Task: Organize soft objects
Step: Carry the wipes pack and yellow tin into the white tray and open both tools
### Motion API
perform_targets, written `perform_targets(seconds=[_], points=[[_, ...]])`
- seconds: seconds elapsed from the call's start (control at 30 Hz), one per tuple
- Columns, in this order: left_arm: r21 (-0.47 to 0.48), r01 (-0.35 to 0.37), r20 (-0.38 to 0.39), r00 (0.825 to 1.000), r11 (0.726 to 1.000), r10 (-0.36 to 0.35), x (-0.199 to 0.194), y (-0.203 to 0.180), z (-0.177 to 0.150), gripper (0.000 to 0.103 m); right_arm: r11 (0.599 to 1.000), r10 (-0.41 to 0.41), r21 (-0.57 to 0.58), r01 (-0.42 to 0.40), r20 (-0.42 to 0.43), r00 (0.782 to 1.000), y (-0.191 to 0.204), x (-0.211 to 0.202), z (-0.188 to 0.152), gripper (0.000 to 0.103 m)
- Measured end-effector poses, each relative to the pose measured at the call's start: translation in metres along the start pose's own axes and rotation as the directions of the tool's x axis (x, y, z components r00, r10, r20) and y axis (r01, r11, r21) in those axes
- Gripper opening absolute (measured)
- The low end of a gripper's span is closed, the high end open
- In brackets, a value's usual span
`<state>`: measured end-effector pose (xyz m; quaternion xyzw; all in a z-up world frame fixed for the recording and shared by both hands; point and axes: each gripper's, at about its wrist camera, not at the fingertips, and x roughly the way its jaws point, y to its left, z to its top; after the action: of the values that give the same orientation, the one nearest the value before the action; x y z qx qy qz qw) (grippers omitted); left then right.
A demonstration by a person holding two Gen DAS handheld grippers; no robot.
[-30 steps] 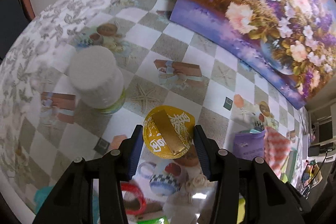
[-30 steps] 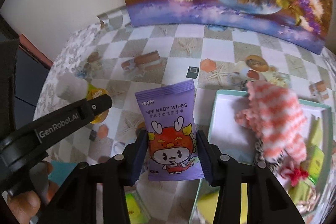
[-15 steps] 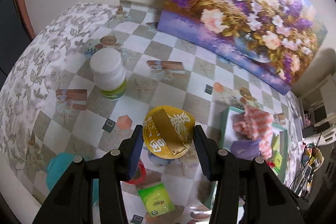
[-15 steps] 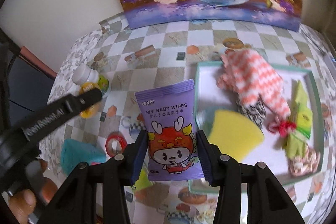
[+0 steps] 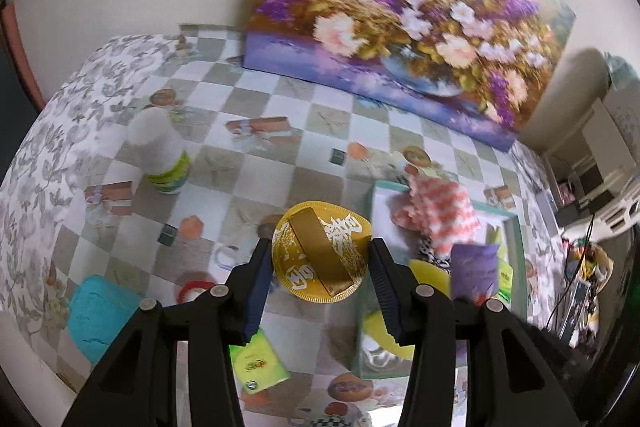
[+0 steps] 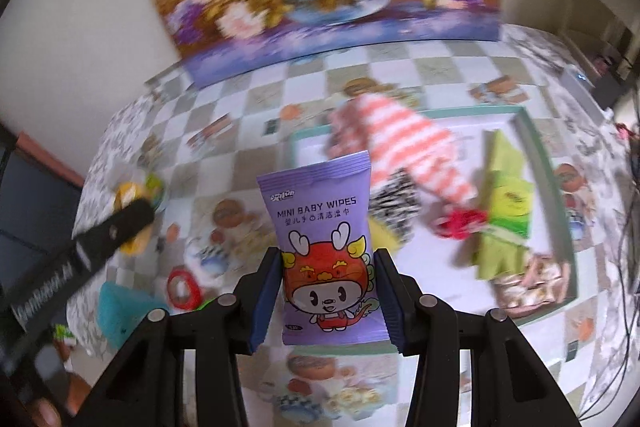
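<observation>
My left gripper is shut on a round gold foil disc, held high above the checkered table. My right gripper is shut on a purple pack of mini baby wipes, held upright above the left edge of a teal-rimmed tray. The pack also shows in the left wrist view, over the tray. In the tray lie a pink-and-white striped cloth, a yellow sponge, a green cloth and a black-and-white patterned piece.
On the table left of the tray stand a white bottle with a green label, a teal sponge, a red ring and a green packet. A flower painting leans on the back wall.
Both grippers have risen and swung right, so more of the table and tray shows. The wipes pack now hangs over the tray's left edge. Both grips are unchanged.
</observation>
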<state>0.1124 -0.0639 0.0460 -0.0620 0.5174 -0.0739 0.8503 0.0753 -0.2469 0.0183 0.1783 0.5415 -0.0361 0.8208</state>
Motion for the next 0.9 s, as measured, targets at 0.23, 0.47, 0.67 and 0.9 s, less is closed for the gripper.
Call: perform_targets(seconds=[0.23,0.47,0.67,0.9], points=[[0.103,0.054,-0.053,0.997,0.993,-0.049,0.017,-0.056,-0.012,0.050,0.987,-0.105,0.122,0.104,-0.003,0.995,-0.063,-0.003,0.009,0.049],[0.182,0.151,-0.129,0.983,0.972,-0.129,0.032,-0.107,-0.027,0.050,0.961,-0.134,0.243,0.134,-0.019,0.991,-0.119,-0.008,0.005,0.049],[0.223,0.204,-0.163,0.972,0.953,-0.170,0.043,-0.142,-0.038,0.050,0.946,-0.140,0.290,0.145,-0.038,0.989,-0.143,-0.007,0.002,0.049],[0.206,0.220,-0.172,0.967,0.953,-0.186,0.056,-0.153,-0.031,0.050,0.950,-0.125,0.282,0.136,-0.054,0.991,-0.143,-0.002,0.001,0.049]])
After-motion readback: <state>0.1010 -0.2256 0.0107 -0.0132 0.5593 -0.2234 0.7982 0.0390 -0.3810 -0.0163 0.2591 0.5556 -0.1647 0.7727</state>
